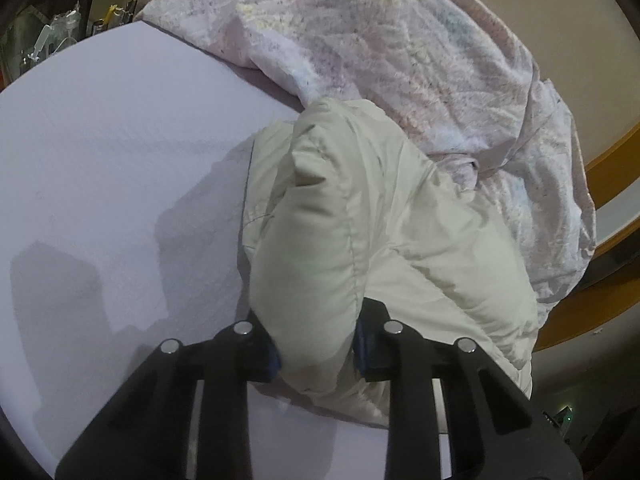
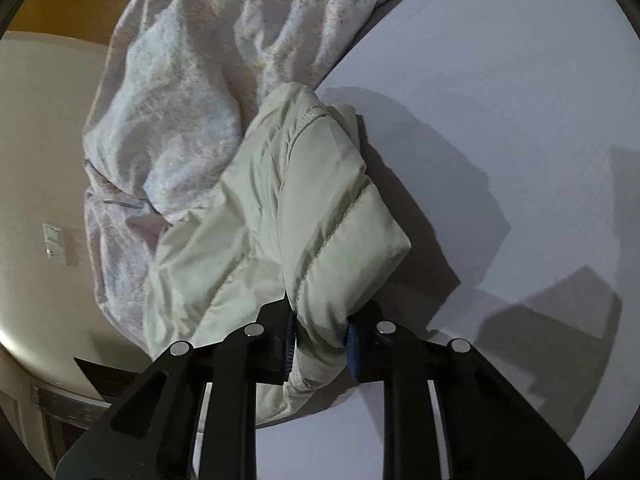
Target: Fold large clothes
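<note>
A cream puffy jacket [image 1: 360, 216] lies bunched on a pale lilac bed sheet [image 1: 100, 168]. My left gripper [image 1: 318, 350] is shut on a thick padded fold of the jacket, with the blue pads pressing its sides. In the right wrist view the same jacket [image 2: 280, 208] runs from the centre down to my right gripper [image 2: 320, 346], which is shut on another padded edge with a stitched seam. Both held parts are lifted a little above the sheet [image 2: 500, 120].
A crumpled floral quilt [image 1: 400, 52] is heaped behind the jacket, also in the right wrist view [image 2: 180, 80]. A wooden bed frame [image 1: 612, 160] and beige wall lie beyond. Clutter sits at the far left corner [image 1: 48, 36]. A wall switch [image 2: 54, 242] shows.
</note>
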Demonstrator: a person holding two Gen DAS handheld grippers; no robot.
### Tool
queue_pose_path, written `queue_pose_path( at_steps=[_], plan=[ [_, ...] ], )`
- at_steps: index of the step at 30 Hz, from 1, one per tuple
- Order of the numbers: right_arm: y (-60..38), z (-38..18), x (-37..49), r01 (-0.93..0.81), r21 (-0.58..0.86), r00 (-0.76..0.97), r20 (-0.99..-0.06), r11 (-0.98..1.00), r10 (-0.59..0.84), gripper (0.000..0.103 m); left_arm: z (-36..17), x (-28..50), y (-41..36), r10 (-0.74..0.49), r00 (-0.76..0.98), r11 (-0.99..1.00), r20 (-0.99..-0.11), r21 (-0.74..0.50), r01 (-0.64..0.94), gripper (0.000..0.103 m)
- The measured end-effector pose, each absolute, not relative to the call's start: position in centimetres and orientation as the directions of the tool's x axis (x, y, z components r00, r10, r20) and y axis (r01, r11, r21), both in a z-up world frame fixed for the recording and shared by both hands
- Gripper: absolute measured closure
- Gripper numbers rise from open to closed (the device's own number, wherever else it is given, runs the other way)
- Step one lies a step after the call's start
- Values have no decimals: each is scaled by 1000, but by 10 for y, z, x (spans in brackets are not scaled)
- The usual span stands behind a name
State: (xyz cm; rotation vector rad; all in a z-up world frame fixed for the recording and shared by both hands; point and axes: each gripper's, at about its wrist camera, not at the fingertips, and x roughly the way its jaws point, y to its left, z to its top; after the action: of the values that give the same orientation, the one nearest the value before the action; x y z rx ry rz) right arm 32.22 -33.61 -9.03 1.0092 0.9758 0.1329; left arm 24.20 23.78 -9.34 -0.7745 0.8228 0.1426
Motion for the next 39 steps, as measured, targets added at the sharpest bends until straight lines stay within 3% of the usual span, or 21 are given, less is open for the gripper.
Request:
queue_pose_path(
  at_steps=[13,18,20,21,22,24,26,29,33,39],
  plan=[
    [-297,-80,247,243,772,474,-623,587,623,83,-83,147,282,-144,672,725,-726,-540,-428,77],
    [-278,-69,230,167,710,414,-680,684,605,79,-83,119,295,-141,667,704,-731,-548,-452,75],
    [-275,-62,228,139,630,401,-741,764,538,66,-86,116,295,-136,657,706,-742,-538,-461,69],
    [-276,-56,227,139,559,411,-784,818,466,52,-87,115,294,-123,652,710,-749,-525,-469,65],
    [-279,-49,225,144,498,441,-806,855,395,45,-88,113,293,-100,645,719,-758,-503,-480,59],
    [-286,-36,222,158,406,499,-819,900,282,41,-86,111,289,-72,642,741,-763,-472,-477,47],
    [-291,-25,223,176,364,532,-817,915,223,41,-84,110,287,-56,645,754,-762,-455,-473,28],
    [-278,-8,231,125,355,569,-791,927,226,41,-82,108,285,-61,650,761,-758,-457,-461,23],
    [-218,13,242,-68,360,597,-732,931,327,42,-82,106,284,-64,651,758,-756,-461,-461,14],
    [-115,13,249,-307,282,566,-714,909,413,61,-89,103,284,-86,648,735,-757,-487,-471,9]
  ],
)
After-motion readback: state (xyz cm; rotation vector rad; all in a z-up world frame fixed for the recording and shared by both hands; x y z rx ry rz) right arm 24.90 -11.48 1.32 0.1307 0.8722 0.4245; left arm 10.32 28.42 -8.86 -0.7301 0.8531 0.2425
